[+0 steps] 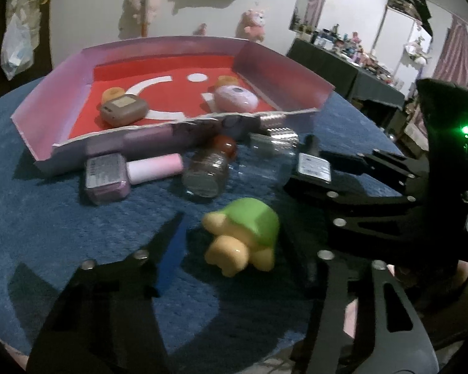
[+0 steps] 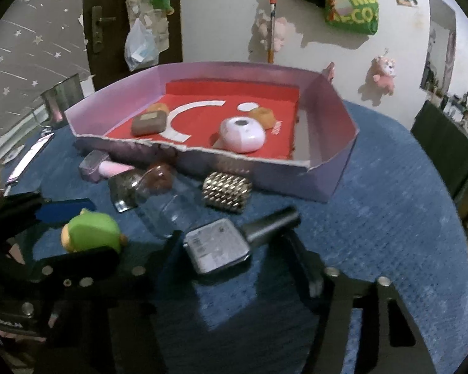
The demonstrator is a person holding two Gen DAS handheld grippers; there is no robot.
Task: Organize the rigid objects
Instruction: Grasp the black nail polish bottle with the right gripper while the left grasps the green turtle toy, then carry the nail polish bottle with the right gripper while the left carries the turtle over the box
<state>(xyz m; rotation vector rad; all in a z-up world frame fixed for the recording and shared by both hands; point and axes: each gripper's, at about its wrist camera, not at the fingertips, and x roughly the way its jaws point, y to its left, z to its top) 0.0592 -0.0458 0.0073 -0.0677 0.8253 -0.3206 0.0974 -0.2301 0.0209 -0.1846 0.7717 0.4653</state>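
A green and yellow turtle toy lies on the blue cloth between the open fingers of my left gripper; it also shows in the right wrist view. A dark nail polish bottle lies between the open fingers of my right gripper, not gripped; it also shows in the left wrist view. The lilac tray with a red floor holds a brown case, a white round case and two orange pieces.
In front of the tray lie a pink-capped bottle, a brown-capped jar, a clear bottle with a studded silver cap and its glass body. A dark cluttered table stands at the far right.
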